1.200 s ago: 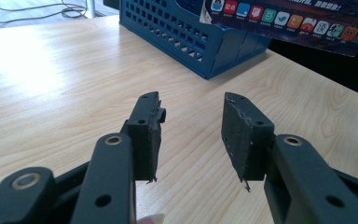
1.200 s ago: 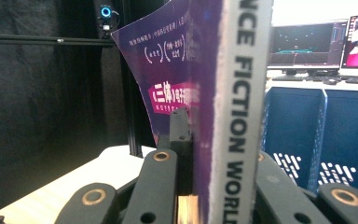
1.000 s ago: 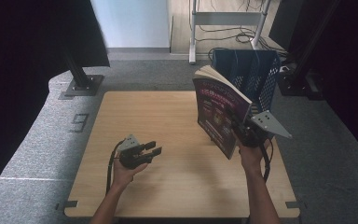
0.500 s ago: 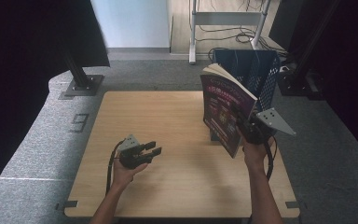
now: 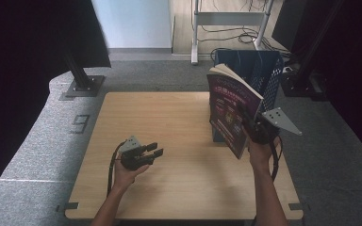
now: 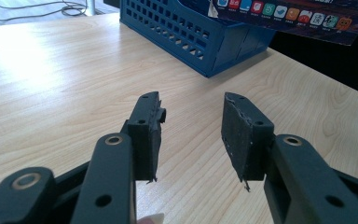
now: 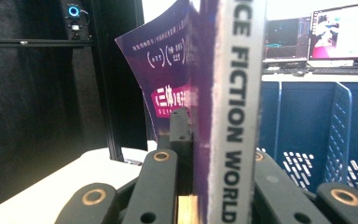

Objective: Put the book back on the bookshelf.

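Magazine (image 5: 230, 110) up in the air at the right side of the table (image 5: 169, 122), gripped near its lower spine corner by the right gripper (image 5: 248, 123). Its purple cover faces the middle of the table, pages fanning a little at the top, and it stands nearly upright, leaning slightly, just in front of the blue perforated basket (image 5: 264, 70) that sits at the table's far right corner. From the right gripper view, the jaws are clamped on the magazine (image 7: 223, 116), one black jaw against the purple cover, the other behind the grey spine, which carries large dark lettering running up it. The blue basket (image 7: 307, 140) shows just behind.

Over on the left, the left gripper (image 5: 152, 150) rests low over the bare wood near the front of the table, well apart from the magazine, pointing toward the right side. In the left gripper view its jaws stand parted, pads clear of each other, with only wood grain between them; the left gripper (image 6: 191, 126) looks across at the basket (image 6: 191, 32) and the magazine's lower edge (image 6: 298, 18) above it.
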A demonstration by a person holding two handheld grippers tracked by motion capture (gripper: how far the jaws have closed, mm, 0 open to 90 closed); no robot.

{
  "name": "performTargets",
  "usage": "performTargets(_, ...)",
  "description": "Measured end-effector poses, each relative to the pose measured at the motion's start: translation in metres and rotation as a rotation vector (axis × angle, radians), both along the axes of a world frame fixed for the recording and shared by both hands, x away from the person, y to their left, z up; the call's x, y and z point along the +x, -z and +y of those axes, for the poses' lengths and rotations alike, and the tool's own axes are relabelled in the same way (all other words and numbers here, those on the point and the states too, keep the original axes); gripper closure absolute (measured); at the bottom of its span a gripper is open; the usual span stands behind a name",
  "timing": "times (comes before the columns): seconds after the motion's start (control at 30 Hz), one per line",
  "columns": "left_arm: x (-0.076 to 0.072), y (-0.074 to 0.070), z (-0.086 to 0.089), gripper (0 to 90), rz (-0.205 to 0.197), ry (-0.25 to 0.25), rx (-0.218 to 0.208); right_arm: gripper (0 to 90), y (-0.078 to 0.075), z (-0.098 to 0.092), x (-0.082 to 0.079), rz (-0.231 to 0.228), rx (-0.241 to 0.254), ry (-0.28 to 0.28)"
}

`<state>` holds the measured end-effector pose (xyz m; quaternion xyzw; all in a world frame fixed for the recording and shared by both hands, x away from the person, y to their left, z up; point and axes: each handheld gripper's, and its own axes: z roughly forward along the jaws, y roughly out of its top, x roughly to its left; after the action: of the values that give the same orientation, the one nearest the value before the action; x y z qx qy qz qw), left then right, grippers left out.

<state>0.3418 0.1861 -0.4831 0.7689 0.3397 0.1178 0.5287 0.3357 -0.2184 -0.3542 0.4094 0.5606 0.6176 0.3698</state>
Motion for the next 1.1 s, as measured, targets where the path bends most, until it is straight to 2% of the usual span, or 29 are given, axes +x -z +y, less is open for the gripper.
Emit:
performTargets(0.83, 0.0, 0.0, 0.001, 57.5, 0.001, -0.001, 0.0, 81.8, -0.004, -0.015, 0.015, 0.009, 0.012, 0.069)
performTargets(1.1, 0.001, 0.0, 0.002, 57.5, 0.003, -0.002, -0.001, 81.8, -0.003, -0.017, 0.027, 0.018, 0.019, 0.093)
